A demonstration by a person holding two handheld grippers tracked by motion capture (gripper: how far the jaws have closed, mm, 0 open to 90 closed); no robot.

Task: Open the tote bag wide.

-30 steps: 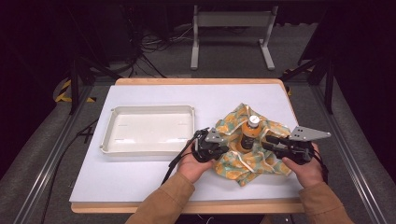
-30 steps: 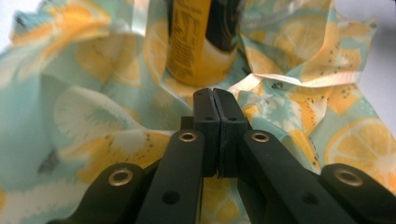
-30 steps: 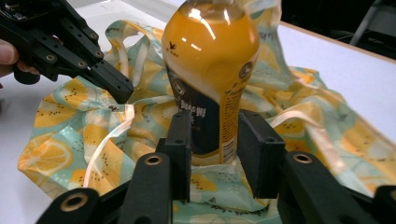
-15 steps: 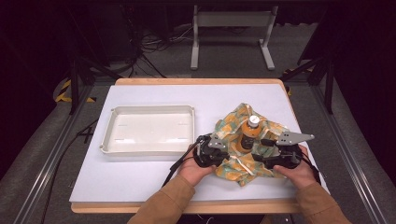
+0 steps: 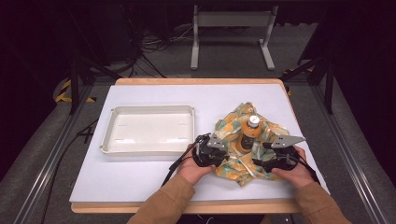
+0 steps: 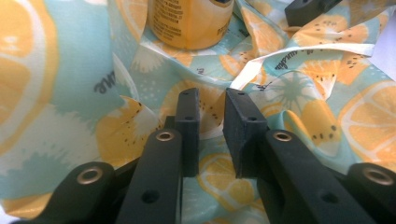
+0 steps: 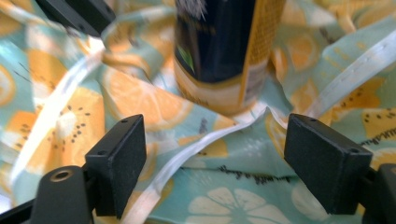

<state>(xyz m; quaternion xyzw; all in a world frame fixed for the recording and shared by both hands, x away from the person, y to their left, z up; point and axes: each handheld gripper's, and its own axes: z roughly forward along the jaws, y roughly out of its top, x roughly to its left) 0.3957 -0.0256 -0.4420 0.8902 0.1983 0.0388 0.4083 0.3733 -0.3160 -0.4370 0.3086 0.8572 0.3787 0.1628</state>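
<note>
- Left gripper [image 6: 212, 133]: in the left gripper view its two black jaws stand a narrow gap apart above the crumpled teal cotton cloth printed with orange and lemon slices [image 6: 60, 93]. The jaws have just been opening. A white hem of the cloth runs through the gap, but the pads do not press on it.
- Right gripper [image 7: 231, 161]: in the right gripper view its jaws are spread wide and have just been opening. A white hem strip crosses the space between them without touching either pad.
- Position: in the high view both grippers sit at the near edge of the cloth, the left gripper [image 5: 211, 150] at its left side and the right gripper [image 5: 274, 156] at its right.
- Task object: the orange plastic bottle with a white cap [image 5: 247, 133] stands upright on the middle of the cloth, between the two grippers and just beyond them.
- Progress, as a judgement: the bottle is placed on the cloth and the cloth is gathered loosely around its base. Neither gripper holds fabric. The wrapping is not closed; cloth edges remain to be lifted and joined.
- Farther left: a shallow white rectangular plastic tray [image 5: 108, 140] rests on the white table top [image 5: 140, 177], well apart from the cloth.
</note>
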